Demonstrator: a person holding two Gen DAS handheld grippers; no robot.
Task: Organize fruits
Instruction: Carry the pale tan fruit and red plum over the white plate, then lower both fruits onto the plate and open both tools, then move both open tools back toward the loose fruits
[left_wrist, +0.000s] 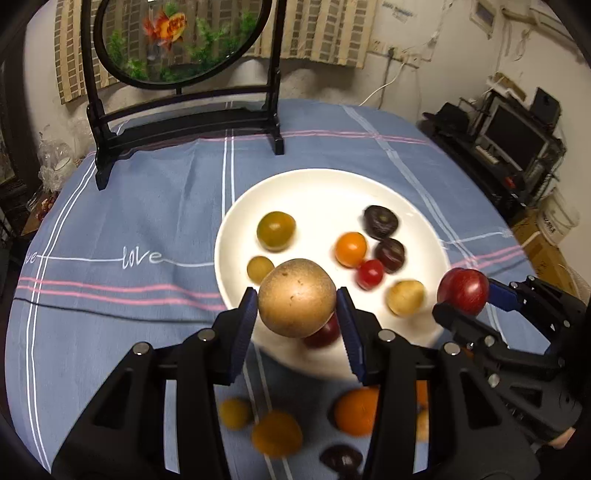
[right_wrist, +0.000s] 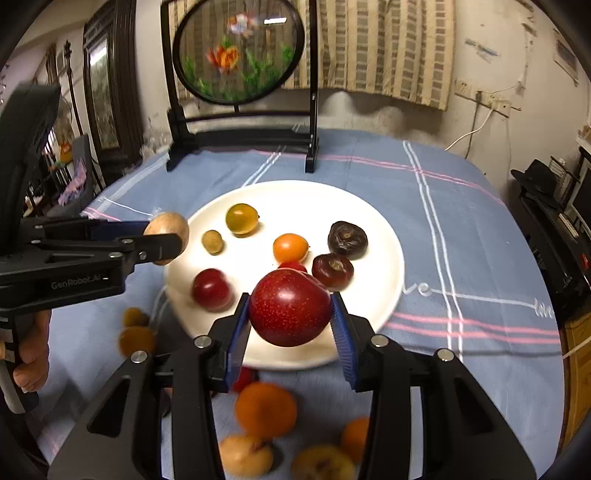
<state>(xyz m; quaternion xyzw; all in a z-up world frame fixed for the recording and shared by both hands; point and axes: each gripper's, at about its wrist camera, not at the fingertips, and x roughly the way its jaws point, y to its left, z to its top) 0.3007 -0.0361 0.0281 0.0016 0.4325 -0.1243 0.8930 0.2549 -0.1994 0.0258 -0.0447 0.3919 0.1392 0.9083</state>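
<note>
Both hands carry fruit above the white plate (left_wrist: 236, 221) at frame centre: the left gripper (left_wrist: 297, 304) pinches a tan fruit (left_wrist: 295, 297), the right gripper (right_wrist: 290, 314) a red plum (right_wrist: 290, 306). Best lowered onto bare plate before the fingers open, or they'll roll. Blue striped cloth covers the table (left_wrist: 129, 206); a goldfish screen (left_wrist: 177, 37) stands upper left.

Blue striped tablecloth (left_wrist: 147, 206), white plate (left_wrist: 325, 184), framed goldfish screen (left_wrist: 184, 122), blurred loose fruits (right_wrist: 266, 410), perhaps oranges

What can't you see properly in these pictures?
- Left wrist view: fruits on the cloth near the camera are blurred and partly behind the left gripper.
- A dark red fruit hides behind the tan fruit.
- Right wrist view: a small red fruit hides behind the red plum.
</note>
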